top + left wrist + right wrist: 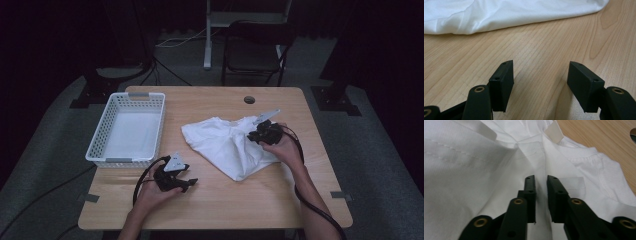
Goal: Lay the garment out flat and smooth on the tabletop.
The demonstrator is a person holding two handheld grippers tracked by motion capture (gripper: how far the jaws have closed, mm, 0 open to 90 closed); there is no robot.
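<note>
— Where's the shirt (230,142)?
— Crumpled on the bench (215,200), under the right tongs (256,136) — jaws pinched on a fold of it. A white basket (126,128) sits beyond the left tongs (189,183).
— And those?
— Jaws wide apart over bare wood, holding nothing — shirt just ahead.

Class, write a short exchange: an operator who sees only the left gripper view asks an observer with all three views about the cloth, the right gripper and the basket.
Operator: What lies beyond the open left gripper?
Observer: A crumpled white T-shirt; its collar and label show in the right gripper view.
Operator: And the right gripper?
Observer: The right gripper has its jaws nearly together, pinching a fold of the shirt near the collar.
Operator: The basket?
Observer: The white basket stands left of the shirt, apart from it.
</note>
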